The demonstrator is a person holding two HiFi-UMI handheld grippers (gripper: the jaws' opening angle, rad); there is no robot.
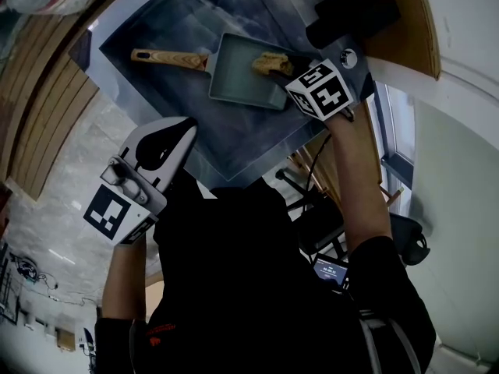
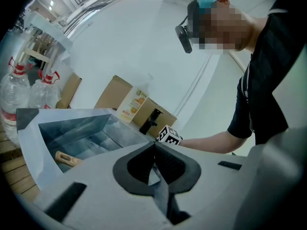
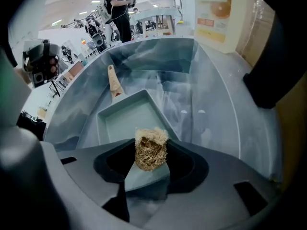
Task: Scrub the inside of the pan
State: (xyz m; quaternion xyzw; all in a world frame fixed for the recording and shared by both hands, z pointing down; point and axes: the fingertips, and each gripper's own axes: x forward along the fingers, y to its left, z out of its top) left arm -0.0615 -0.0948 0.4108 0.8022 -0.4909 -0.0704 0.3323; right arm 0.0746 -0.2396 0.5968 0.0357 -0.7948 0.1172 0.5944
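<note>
Pan [image 1: 242, 72], square and pale grey-green with a wooden handle [image 1: 168, 57], lies flat on the bottom of the steel sink [image 1: 132, 84], handle pointing toward the person's left. The right claw [image 1: 277, 68] reaches into it from the right: the bare right forearm stretches forward out of a black short sleeve, wrist angled down, so the marker cube [image 1: 321, 88] sits just over the pan's right edge. Its jaws are clamped on a tan, fibrous scrubber [image 1: 269, 63], which sits low over the right part of the pan's inside; the right gripper view shows the scrubber [image 3: 151, 150] pinched upright between the jaws, with the pan's floor [image 3: 127, 121] right beyond it. Whether the scrubber touches the pan cannot be told. The left claw [image 1: 183, 131] is held back at the sink's near rim, well apart from the pan, elbow bent and the tool tilted toward the basin; its jaws [image 2: 154, 147] are pressed together with nothing between them
</note>
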